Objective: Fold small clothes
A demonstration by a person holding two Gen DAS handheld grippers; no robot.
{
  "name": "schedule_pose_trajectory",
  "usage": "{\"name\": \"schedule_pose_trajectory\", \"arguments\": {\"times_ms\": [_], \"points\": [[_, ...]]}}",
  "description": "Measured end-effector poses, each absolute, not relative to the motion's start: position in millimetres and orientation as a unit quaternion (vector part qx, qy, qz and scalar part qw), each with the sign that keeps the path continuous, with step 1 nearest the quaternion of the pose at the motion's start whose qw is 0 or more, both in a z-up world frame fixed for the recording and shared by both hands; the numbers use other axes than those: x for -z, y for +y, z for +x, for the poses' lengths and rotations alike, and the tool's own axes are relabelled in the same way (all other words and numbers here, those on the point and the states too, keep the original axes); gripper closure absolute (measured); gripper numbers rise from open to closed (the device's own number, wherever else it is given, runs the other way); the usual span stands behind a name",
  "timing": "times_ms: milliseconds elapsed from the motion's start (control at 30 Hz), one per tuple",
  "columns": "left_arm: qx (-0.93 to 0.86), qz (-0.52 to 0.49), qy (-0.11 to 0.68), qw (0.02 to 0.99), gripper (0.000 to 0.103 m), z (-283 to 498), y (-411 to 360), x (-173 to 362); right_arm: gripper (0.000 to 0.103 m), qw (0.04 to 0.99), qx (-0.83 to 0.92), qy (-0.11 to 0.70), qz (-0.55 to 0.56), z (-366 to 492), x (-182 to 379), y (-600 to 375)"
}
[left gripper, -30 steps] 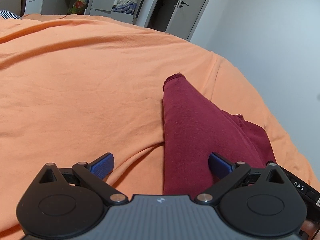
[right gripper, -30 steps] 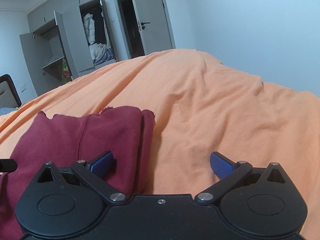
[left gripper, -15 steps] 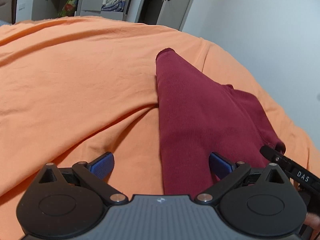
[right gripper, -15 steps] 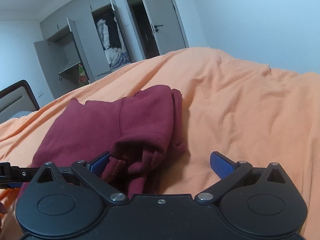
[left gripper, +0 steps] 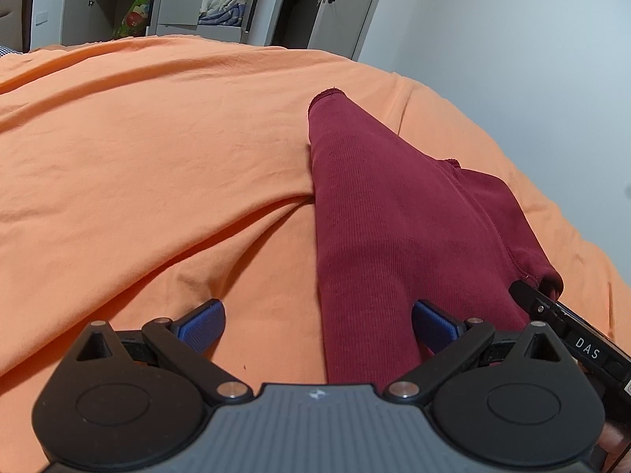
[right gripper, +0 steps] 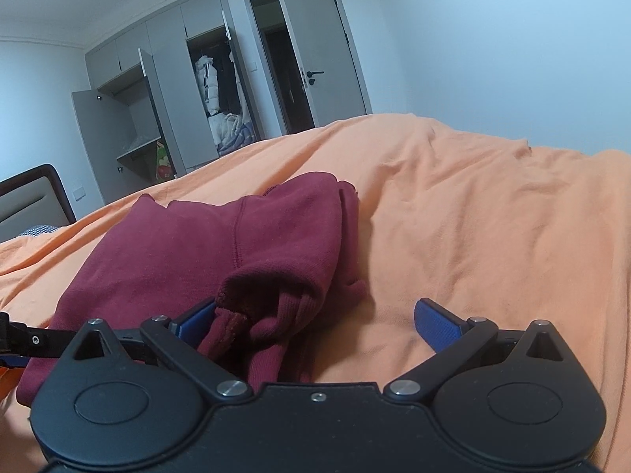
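Spread across an orange bedsheet (left gripper: 157, 149): a maroon garment (left gripper: 378, 228), partly folded, running in the left wrist view from a narrow cuffed end near 12 o'clock down to the lower edge at about 5 o'clock. Left gripper (left gripper: 317, 319) released, jaws wide apart, blue pads (left gripper: 203, 321) hovering low over sheet and cloth; left pad above bare sheet at 7 o'clock, right pad over the maroon fabric at 5 o'clock, nothing pinched between them. At 4 o'clock in that same view, the black tip of the other tool, lettered "DAS", just beside a bunched fold of the garment; whether touching, cannot tell. In the right wrist view, same maroon garment (right gripper: 205, 244) heaped at 9 to 11 o'clock of the frame, with a rolled, ribbed cuff drooping down toward the near edge. Right gripper (right gripper: 315, 321) also spread wide, gripping nothing; left blue pad (right gripper: 195, 319) pressed close against the hanging cuff, right pad over bare orange sheet (right gripper: 493, 216) at 4 o'clock. Wrinkles in the sheet fanning out toward 1 o'clock. Beyond the bed, at 11 o'clock, a grey wardrobe (right gripper: 169, 90) with doors swung open and clothes hanging inside, and at 12 o'clock a grey door (right gripper: 319, 51) standing ajar beside a dark doorway. At 9 o'clock, a corner of a dark-framed headboard (right gripper: 27, 201).
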State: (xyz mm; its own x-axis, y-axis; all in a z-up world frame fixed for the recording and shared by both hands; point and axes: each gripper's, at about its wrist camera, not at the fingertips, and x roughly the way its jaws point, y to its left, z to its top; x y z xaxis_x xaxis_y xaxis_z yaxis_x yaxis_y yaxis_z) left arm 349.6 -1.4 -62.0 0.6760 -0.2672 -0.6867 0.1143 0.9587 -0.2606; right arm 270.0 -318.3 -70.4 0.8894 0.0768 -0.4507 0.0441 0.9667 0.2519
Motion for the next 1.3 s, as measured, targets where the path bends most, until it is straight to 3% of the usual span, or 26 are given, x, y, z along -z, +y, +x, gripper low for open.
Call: {"name": "schedule_pose_trajectory", "arguments": {"times_ms": [733,1300], "points": [[0.122,-0.081,0.384,0.911,0.0,355.9,-3.3,51.2,0.0,0.956,-0.019,0.255,0.146,271.0,63.3,-323.5],[0.122,-0.137,0.394,0.901,0.0,410.7,-15.5,46.0,0.001,0.925,-0.094,0.258,0.261,317.0,38.6,-365.9]]}}
